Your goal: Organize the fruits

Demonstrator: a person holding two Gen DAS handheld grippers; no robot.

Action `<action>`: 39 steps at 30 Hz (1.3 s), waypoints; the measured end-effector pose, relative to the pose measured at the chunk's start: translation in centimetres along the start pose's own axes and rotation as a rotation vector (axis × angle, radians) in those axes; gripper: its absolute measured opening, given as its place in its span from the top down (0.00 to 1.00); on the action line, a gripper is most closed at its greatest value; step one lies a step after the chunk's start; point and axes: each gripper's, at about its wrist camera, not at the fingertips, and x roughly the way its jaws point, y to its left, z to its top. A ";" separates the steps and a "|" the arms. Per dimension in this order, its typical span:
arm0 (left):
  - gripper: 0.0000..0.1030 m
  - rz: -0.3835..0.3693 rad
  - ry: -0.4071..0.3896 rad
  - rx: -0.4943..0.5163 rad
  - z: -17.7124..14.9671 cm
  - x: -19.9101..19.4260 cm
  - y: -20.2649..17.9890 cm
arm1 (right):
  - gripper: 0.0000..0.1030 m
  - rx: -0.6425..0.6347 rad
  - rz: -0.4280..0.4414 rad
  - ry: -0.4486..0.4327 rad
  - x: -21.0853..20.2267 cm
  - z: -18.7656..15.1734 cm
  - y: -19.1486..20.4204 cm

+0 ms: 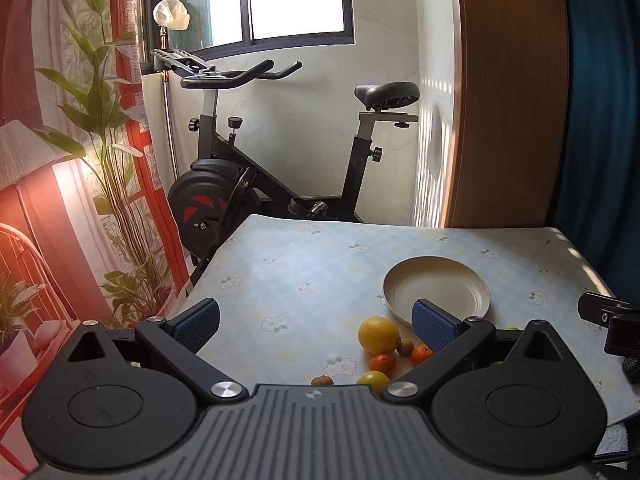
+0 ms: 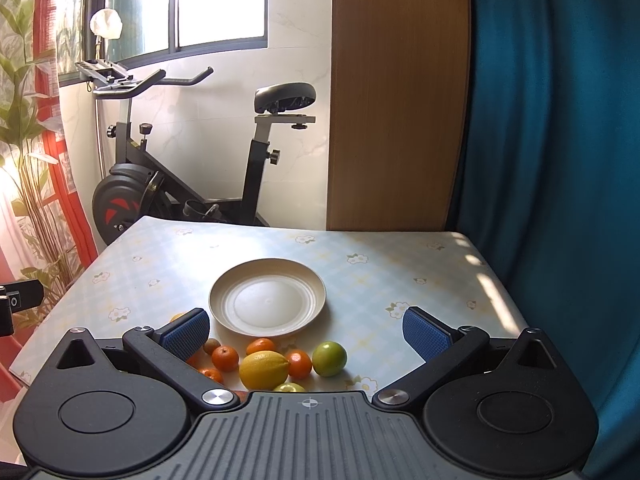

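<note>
I hold both claws spread wide and empty above the near edge of the surface (image 2: 400, 256). My right claw (image 2: 306, 330) frames the fruits: a lemon (image 2: 264, 369), oranges (image 2: 225, 358) and a green fruit (image 2: 329, 358) clustered just near of the empty plate (image 2: 267, 298). My left claw (image 1: 316, 324) hangs left of them.

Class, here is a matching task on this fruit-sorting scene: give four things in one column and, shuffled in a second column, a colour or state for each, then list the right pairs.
Things:
1. plate
2. lemon
3. round fruit right of the lemon
4. right hand-held gripper

Colour or state:
A. green
B. open, holding nothing
C. empty, cream-coloured
D. yellow

Pairs: 1-C, 2-D, 3-A, 4-B
</note>
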 end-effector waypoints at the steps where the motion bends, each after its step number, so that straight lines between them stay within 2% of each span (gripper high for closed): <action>1: 0.00 0.003 -0.006 -0.004 0.2 0.1 0.1 | 0.00 0.004 0.011 -0.011 0.1 0.2 -0.3; 2: 0.00 0.004 -0.014 -0.006 0.4 0.3 0.2 | 0.00 0.004 0.024 -0.029 0.2 0.1 -0.3; 7: 0.00 0.017 -0.077 -0.016 1.4 1.7 0.7 | 0.00 -0.025 0.054 -0.235 1.5 0.4 -2.4; 10: 0.00 0.025 -0.103 -0.013 1.8 3.2 0.7 | 0.00 -0.025 0.067 -0.261 3.7 0.8 -3.6; 14: 0.01 -0.009 -0.096 -0.021 1.9 5.6 0.7 | 0.00 -0.025 0.092 -0.281 6.8 0.3 -4.2; 17: 0.01 -0.055 -0.105 -0.014 1.3 7.1 0.7 | 0.00 -0.067 0.130 -0.259 9.1 -0.9 -3.4; 24: 0.01 -0.165 0.010 -0.137 -0.4 11.1 2.2 | 0.00 -0.141 0.196 -0.194 13.0 -3.6 -0.2; 27: 0.01 -0.131 0.050 -0.091 -0.8 12.5 1.9 | 0.00 -0.149 0.215 -0.165 14.1 -4.7 1.0; 31: 0.01 -0.118 0.026 -0.053 -1.5 13.0 1.6 | 0.00 -0.145 0.199 -0.128 16.0 -5.6 1.6; 36: 0.01 -0.084 0.018 -0.003 -1.6 14.2 0.6 | 0.00 -0.090 0.198 -0.069 17.7 -6.4 0.2; 39: 0.01 -0.099 0.040 -0.005 -1.4 15.3 0.4 | 0.00 -0.080 0.186 -0.036 18.5 -6.8 -0.9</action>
